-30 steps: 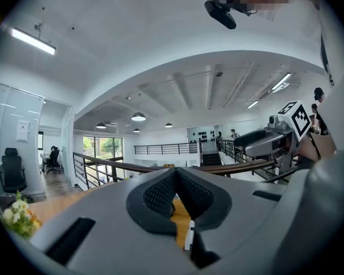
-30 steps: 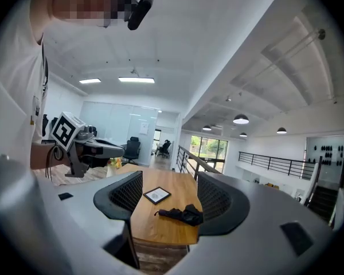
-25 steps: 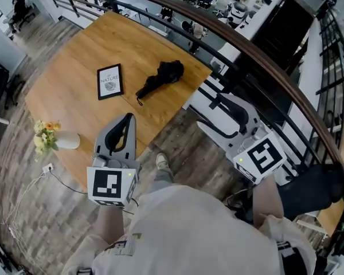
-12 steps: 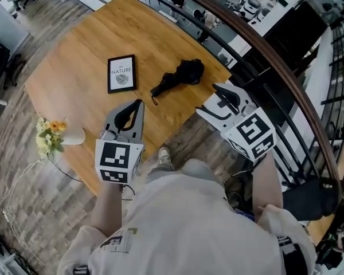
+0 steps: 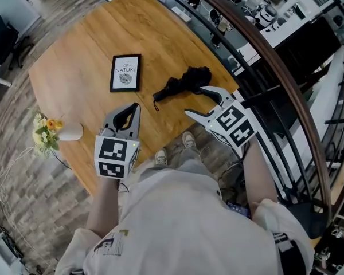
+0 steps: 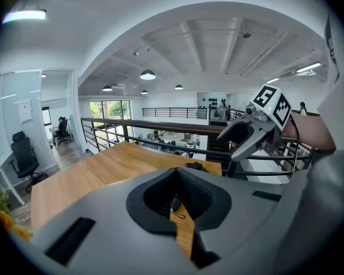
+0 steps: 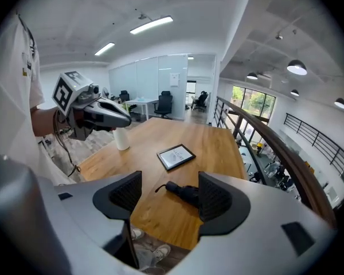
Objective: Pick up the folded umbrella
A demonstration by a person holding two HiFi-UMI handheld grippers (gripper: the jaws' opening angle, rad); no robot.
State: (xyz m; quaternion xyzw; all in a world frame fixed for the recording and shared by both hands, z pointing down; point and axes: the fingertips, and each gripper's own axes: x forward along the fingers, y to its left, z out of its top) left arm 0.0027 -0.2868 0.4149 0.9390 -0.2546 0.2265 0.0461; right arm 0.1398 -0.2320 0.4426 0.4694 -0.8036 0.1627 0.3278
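Note:
The folded black umbrella (image 5: 183, 82) lies on the wooden table (image 5: 74, 56) near its railing-side edge, with the strap end towards the picture frame. My right gripper (image 5: 198, 101) hangs just off that edge beside the umbrella. Its jaws are wide and opening, with nothing between them. In the right gripper view the umbrella (image 7: 183, 192) shows lower down, between the jaws and apart from them. My left gripper (image 5: 132, 110) hovers over the near part of the table, shut and empty. Its tips hide part of the umbrella (image 6: 196, 167) in the left gripper view.
A framed print (image 5: 125, 73) lies flat to the left of the umbrella. A white vase with flowers (image 5: 51, 133) stands at the table's near left corner. A dark handrail (image 5: 264, 50) runs close behind the table. My shoes (image 5: 159, 157) stand at the table's near edge.
Both grippers have come down and forward towards the table. The right one swung from over the floor at the right to the table's edge beside the umbrella.

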